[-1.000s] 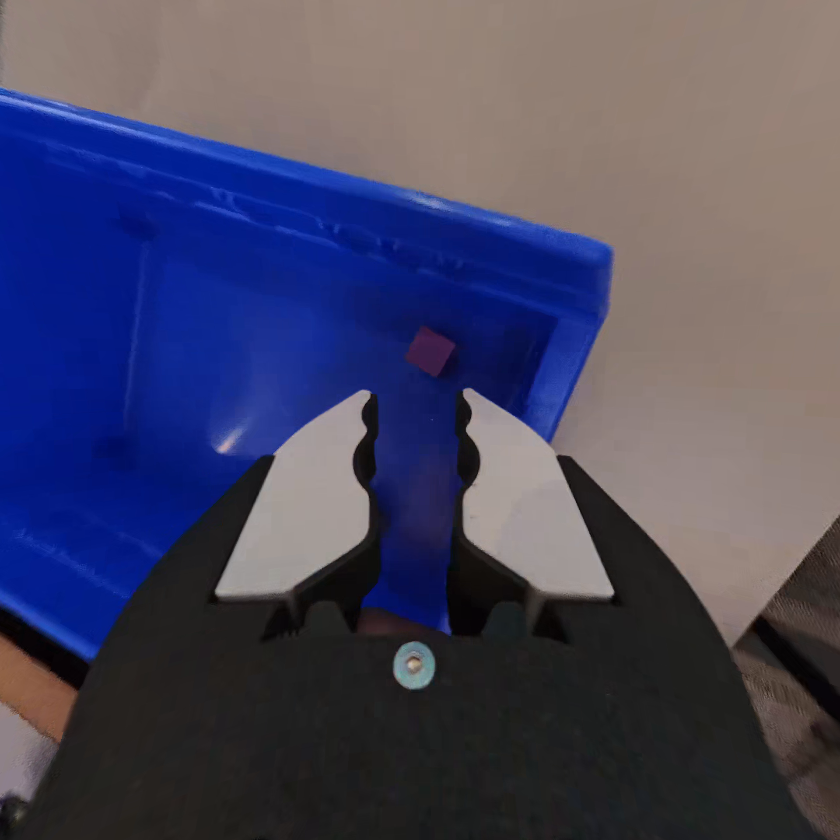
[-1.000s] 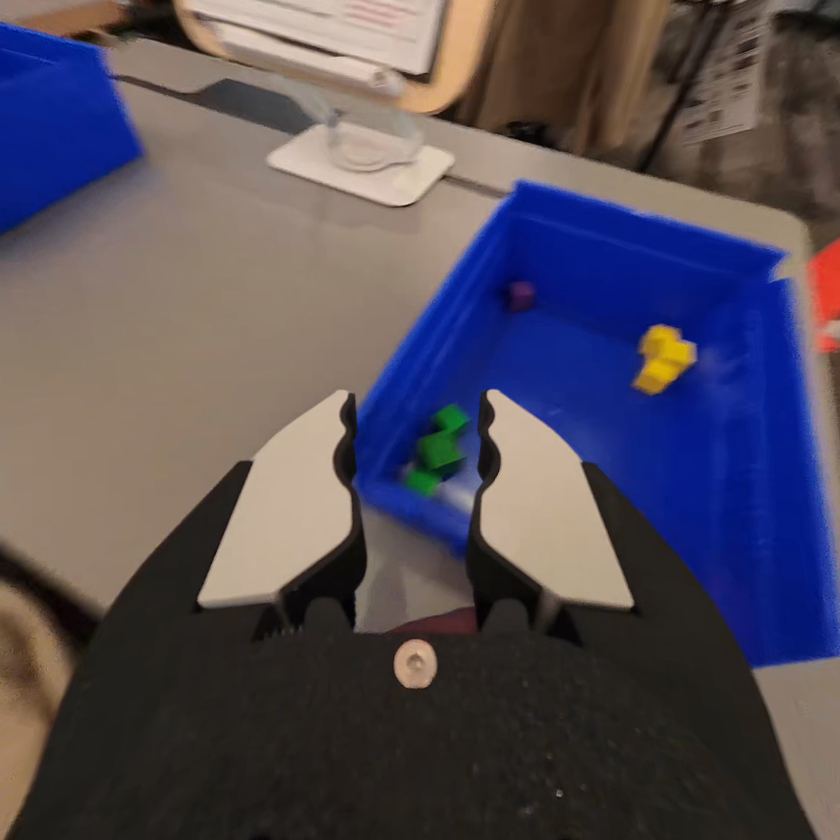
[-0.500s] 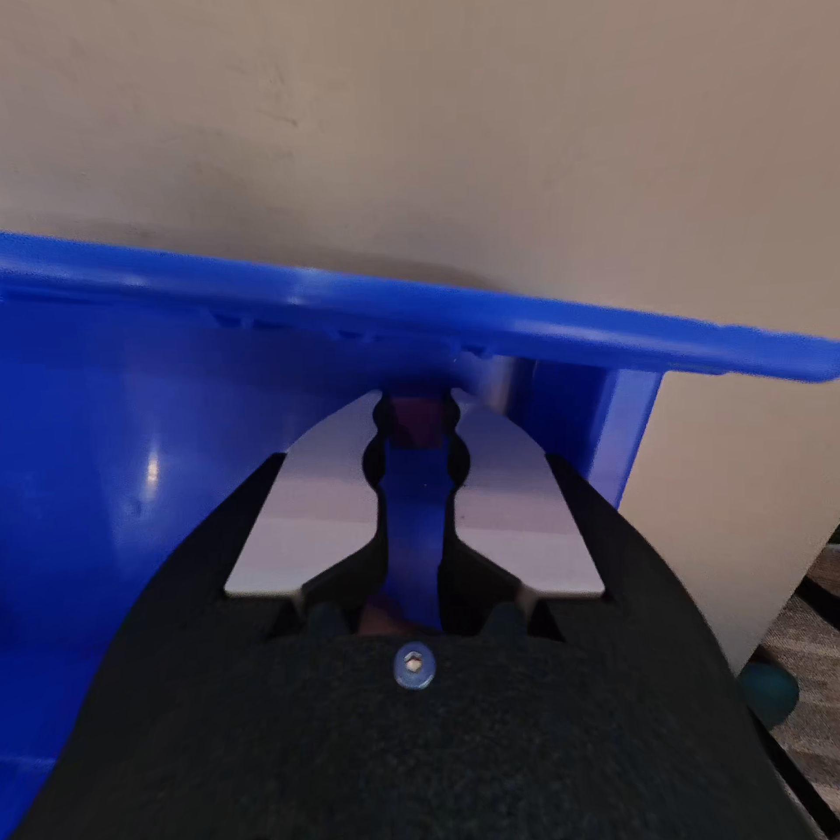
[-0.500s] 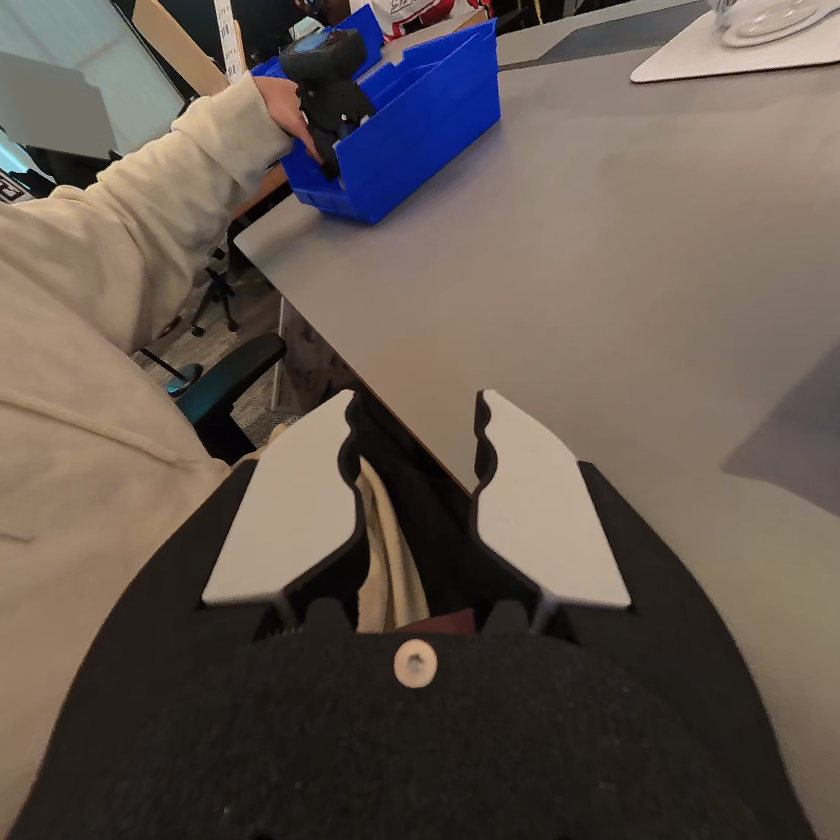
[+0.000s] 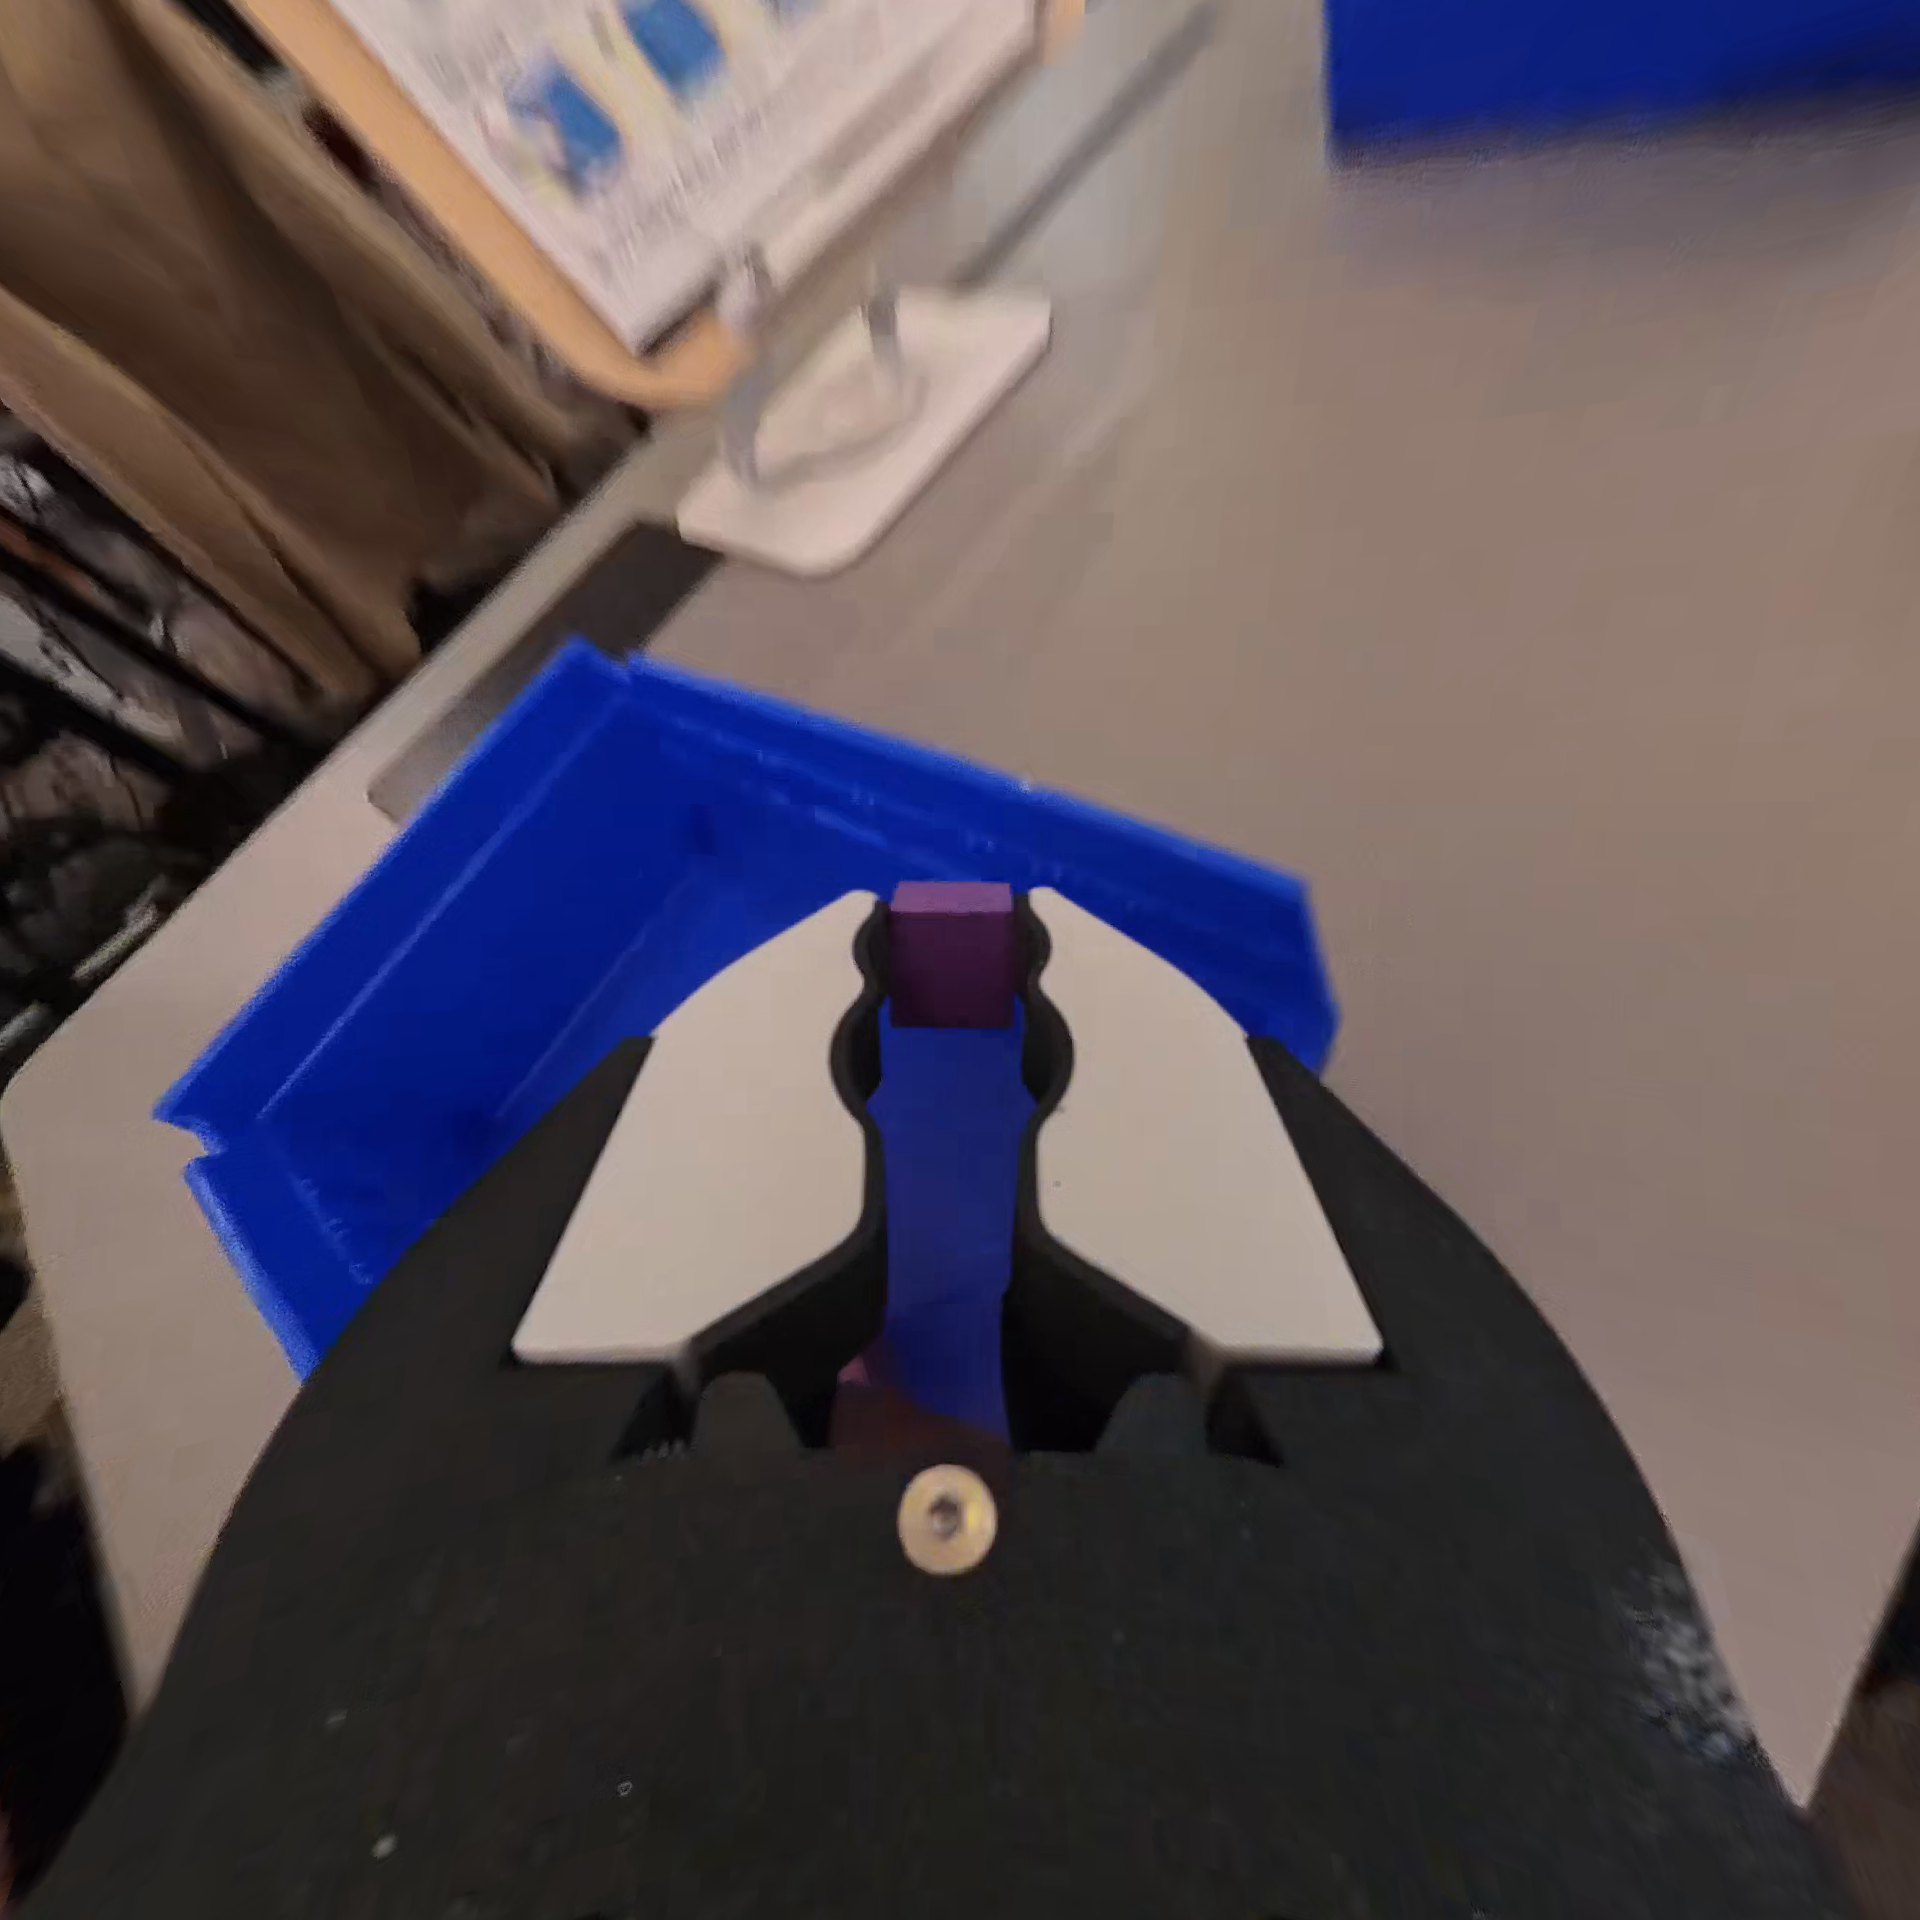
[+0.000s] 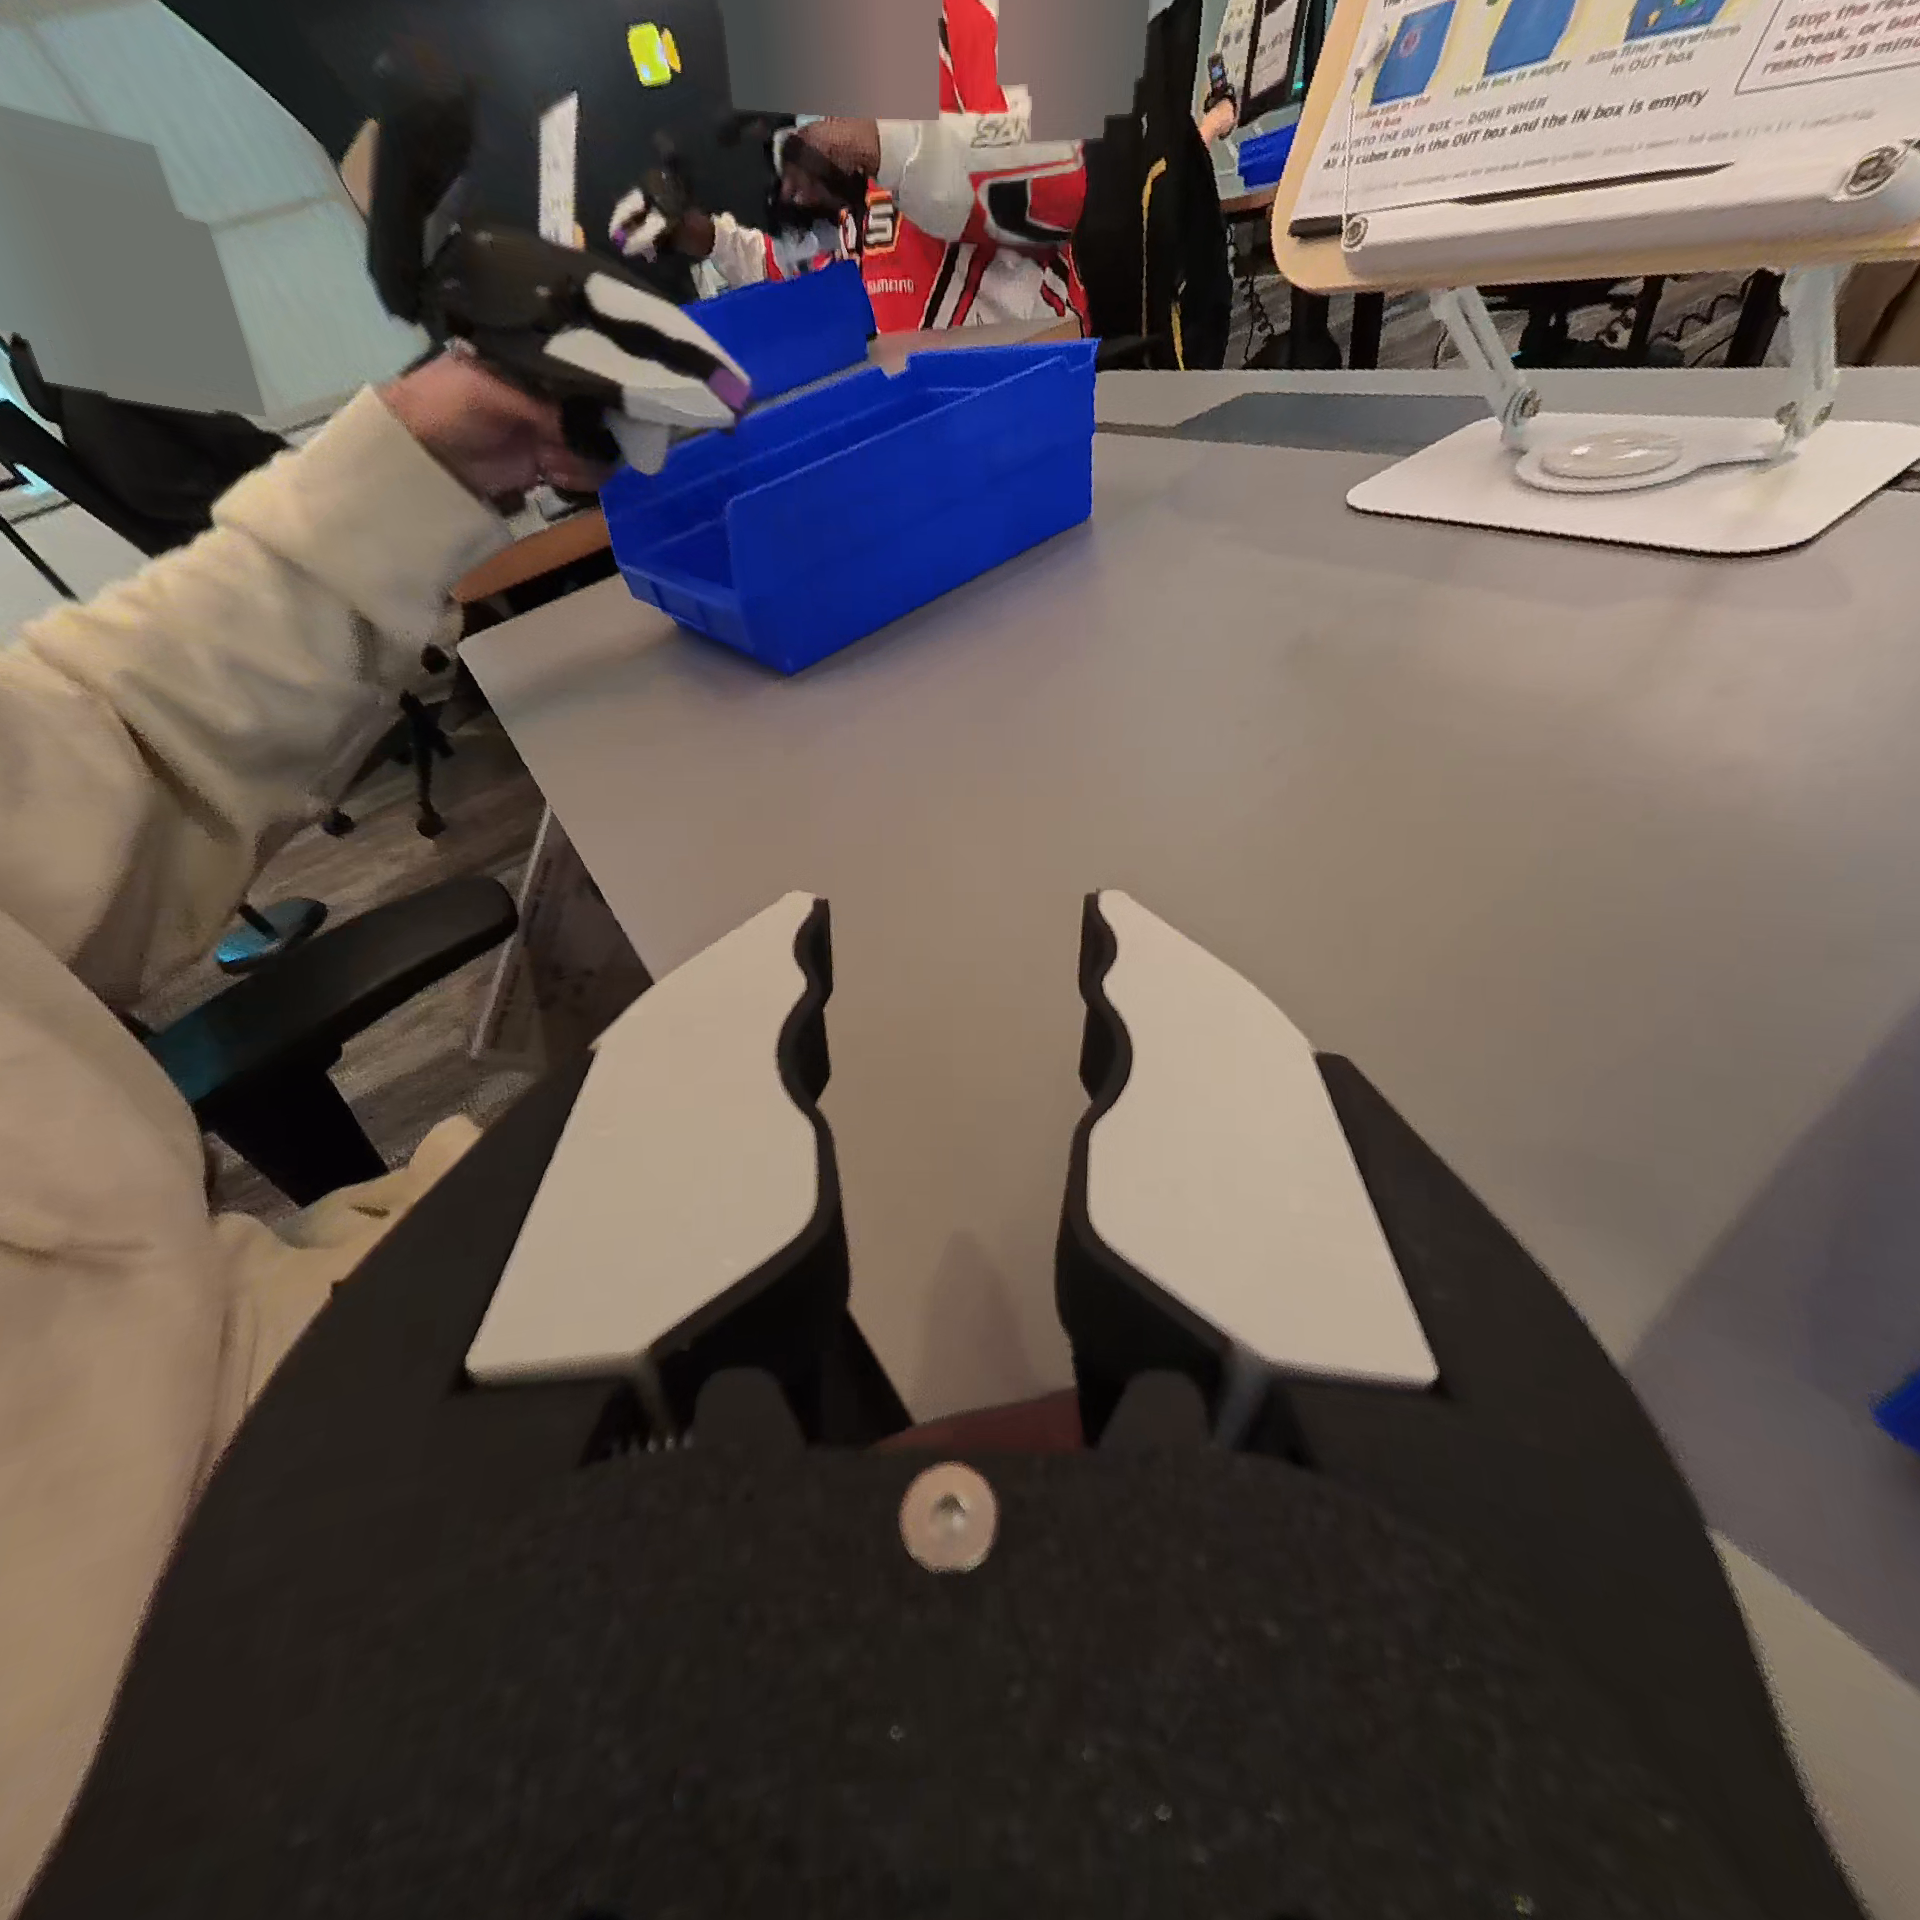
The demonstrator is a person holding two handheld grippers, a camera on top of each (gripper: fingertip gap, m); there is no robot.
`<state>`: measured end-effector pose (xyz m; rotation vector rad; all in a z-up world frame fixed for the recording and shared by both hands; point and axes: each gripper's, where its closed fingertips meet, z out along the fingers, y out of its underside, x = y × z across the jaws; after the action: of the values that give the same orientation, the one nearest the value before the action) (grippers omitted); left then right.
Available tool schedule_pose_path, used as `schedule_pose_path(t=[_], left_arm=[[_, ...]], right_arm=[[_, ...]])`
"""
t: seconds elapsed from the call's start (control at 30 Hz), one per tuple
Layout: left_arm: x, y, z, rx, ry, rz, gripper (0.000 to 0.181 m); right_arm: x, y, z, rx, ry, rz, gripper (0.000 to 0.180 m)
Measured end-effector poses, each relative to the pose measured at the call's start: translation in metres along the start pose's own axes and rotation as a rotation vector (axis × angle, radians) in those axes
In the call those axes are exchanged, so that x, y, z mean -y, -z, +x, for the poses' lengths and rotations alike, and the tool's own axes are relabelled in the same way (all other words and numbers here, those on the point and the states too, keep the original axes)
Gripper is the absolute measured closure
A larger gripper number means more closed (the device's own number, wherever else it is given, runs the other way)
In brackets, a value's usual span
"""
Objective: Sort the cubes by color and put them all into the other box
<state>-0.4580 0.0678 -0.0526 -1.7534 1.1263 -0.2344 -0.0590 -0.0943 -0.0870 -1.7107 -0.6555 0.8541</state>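
The left gripper point(image 5: 953, 940) pinched a purple cube point(image 5: 951, 954) between its fingertips, held above a blue box point(image 5: 436, 966) whose walls ran from nine o'clock round to two o'clock behind the cube. Past that, at twelve o'clock, stood a blurred white stand point(image 5: 873, 426) on the grey table point(image 5: 1507, 727), and another blue box point(image 5: 1621, 62) sat at one o'clock. The right gripper point(image 6: 956, 1023) hung spread and empty over the table, with the cube-carrying tool at ten o'clock above the far box.
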Motion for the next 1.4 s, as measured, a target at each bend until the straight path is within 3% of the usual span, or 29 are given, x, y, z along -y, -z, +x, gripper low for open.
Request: schedule_pose_path(t=[0.13,0.27,0.43,0.63,0.8,1.0,1.07,1.13,1.3,1.4], left_arm=[[0.038,0.029,0.039,-0.081,0.093,0.282,0.158],[0.079,0.015,0.102,-0.249,0.164,0.380,0.159],[0.135,-0.028,0.186,-0.570,0.367,0.368,0.159],[0.192,-0.061,0.256,-0.975,0.605,0.353,0.159],[0.206,-0.080,0.285,-1.144,0.688,0.319,0.159],[0.200,-0.079,0.300,-1.249,0.723,0.285,0.156],[0.190,-0.075,0.296,-1.217,0.699,0.284,0.138],[0.169,-0.075,0.288,-1.078,0.616,0.297,0.134],[0.081,-0.087,0.246,-0.455,0.377,0.214,0.135],[0.054,-0.076,0.235,-0.268,0.328,0.184,0.138]], right_arm=[[0.005,-0.007,-0.001,0.019,-0.078,0.086,0.134],[0.001,-0.017,-0.002,-0.033,0.000,0.119,0.131],[0.000,-0.036,-0.026,-0.050,0.387,0.070,0.132],[0.042,-0.062,-0.054,-0.032,0.812,0.162,0.140],[0.070,-0.069,-0.064,0.004,0.915,0.261,0.144],[0.061,-0.067,-0.055,-0.013,0.932,0.223,0.157],[0.059,-0.057,-0.052,-0.024,0.894,0.233,0.157],[0.058,-0.043,-0.044,-0.056,0.851,0.228,0.157],[0.062,0.016,0.015,-0.279,0.625,0.212,0.157],[0.077,0.067,0.088,-0.519,0.422,0.188,0.157]])
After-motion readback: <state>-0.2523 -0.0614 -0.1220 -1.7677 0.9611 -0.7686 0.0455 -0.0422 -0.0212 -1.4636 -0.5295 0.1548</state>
